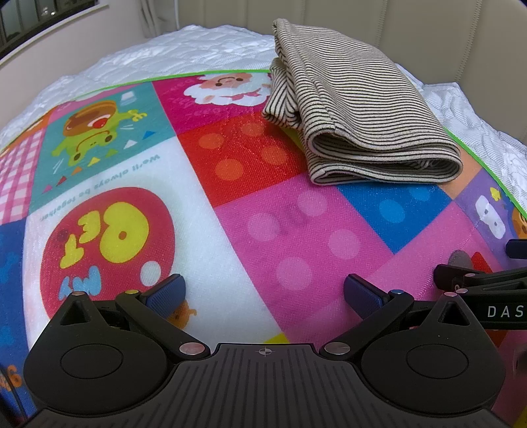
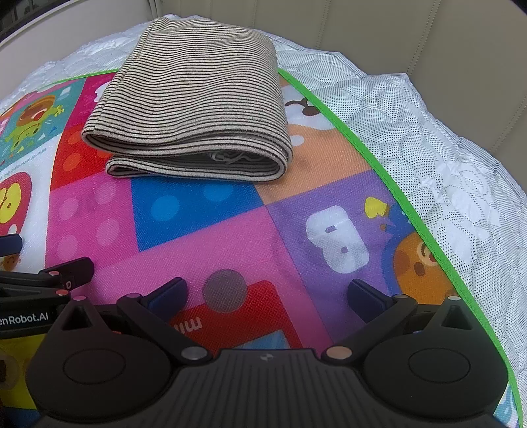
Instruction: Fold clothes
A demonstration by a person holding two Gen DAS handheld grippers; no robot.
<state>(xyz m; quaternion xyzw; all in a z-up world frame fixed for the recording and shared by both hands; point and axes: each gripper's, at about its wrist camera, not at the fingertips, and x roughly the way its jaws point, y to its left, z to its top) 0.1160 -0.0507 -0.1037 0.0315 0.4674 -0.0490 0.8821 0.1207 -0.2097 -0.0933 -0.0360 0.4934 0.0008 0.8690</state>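
A beige garment with thin dark stripes (image 1: 355, 112) lies folded into a thick rectangle on the colourful cartoon mat (image 1: 296, 230), at the far right in the left wrist view. In the right wrist view the folded garment (image 2: 197, 108) lies ahead and left of centre. My left gripper (image 1: 265, 291) is open and empty above the mat, well short of the garment. My right gripper (image 2: 268, 293) is open and empty too, near the mat's right side. Each gripper shows at the edge of the other's view.
The mat has a green border (image 2: 388, 171) and lies on a white quilted mattress (image 2: 444, 158). A beige padded headboard (image 1: 411, 29) stands behind. A wall with a window (image 1: 29, 23) is at the far left.
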